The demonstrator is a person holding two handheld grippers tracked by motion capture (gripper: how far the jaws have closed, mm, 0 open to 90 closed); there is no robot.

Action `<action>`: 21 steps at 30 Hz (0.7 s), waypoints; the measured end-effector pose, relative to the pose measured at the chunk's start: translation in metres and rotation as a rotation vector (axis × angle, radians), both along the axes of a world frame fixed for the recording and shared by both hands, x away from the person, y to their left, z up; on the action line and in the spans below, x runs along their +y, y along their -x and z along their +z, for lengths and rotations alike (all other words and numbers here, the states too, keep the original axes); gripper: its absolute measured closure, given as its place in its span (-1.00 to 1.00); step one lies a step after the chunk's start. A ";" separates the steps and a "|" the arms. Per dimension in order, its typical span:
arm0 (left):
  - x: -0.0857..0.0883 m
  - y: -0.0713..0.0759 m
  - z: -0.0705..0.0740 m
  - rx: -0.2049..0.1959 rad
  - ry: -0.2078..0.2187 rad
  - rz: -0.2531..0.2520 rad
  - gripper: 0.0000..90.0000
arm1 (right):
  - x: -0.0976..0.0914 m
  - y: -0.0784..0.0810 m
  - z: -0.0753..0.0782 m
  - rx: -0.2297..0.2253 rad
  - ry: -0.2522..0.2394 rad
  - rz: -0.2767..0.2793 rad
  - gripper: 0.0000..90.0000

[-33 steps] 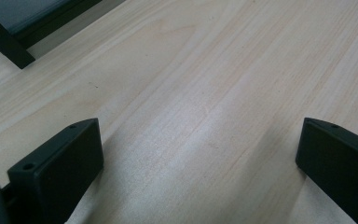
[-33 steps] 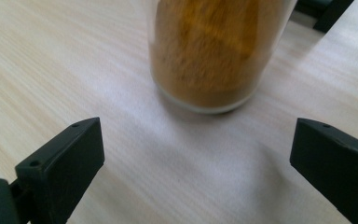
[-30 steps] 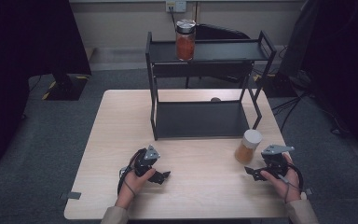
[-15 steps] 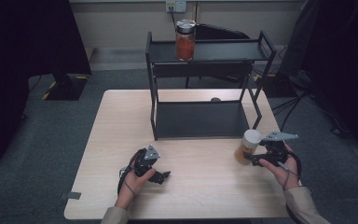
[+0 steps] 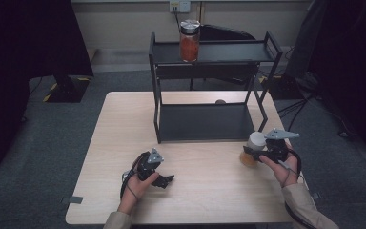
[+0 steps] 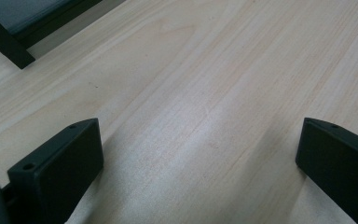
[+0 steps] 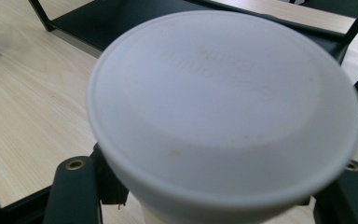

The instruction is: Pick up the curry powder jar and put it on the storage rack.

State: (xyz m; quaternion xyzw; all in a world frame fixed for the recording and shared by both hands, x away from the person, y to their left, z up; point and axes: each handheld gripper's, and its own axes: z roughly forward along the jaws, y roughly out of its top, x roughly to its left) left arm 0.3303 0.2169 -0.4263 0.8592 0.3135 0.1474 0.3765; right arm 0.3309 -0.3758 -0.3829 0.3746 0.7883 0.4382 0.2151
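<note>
The right tongs (image 5: 251, 152) have just been closing and now grip a jar (image 5: 252, 149) with a white lid (image 7: 223, 112), low at the right of the high view, just in front of the black rack (image 5: 205, 121). In the right gripper view the lid looms in the middle of the frame with a black jaw at each lower corner, pressed against the jar's neck just under the lid. The jar looks tilted toward the camera, though the lid hides its body, so I cannot be sure how deep the grip sits.

The left tongs (image 5: 164, 180) rest low at the centre-left of the high view, jaws spread wide with nothing but bare worktop (image 6: 191, 93) between them.

A second jar (image 5: 189, 40) with orange contents stands on the rack's top shelf, at the upper middle of the frame.

Risks from here, as I judge them:
- The grip is high, near the lid. A heavy jar could swing or slide down out of the jaws once lifted.
- If the lid is loose, the pull may come on it and not on the glass.
- The rack's right leg stands just beside the jar; a careless lift could knock it.
- If it goes to the top shelf, it could bump the other jar.
</note>
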 end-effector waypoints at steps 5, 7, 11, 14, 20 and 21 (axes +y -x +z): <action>0.000 0.000 0.000 0.000 0.000 0.000 -1.00 | 0.003 -0.001 0.004 -0.002 0.027 0.017 -0.22; 0.000 0.000 0.000 0.000 0.000 0.000 -1.00 | 0.005 -0.004 0.009 0.004 0.050 0.029 -0.22; 0.000 0.000 0.000 0.000 0.000 0.000 -1.00 | 0.007 -0.009 0.016 0.016 0.051 0.047 -0.22; 0.000 0.000 0.000 0.000 0.000 0.000 -1.00 | 0.008 -0.014 0.022 0.023 0.041 0.060 -0.22; 0.000 0.000 0.000 0.000 0.000 0.000 -1.00 | 0.013 -0.025 0.038 0.032 0.039 0.084 -0.22; 0.000 0.000 0.000 0.000 0.000 0.000 -1.00 | 0.014 -0.026 0.042 0.033 0.039 0.088 -0.22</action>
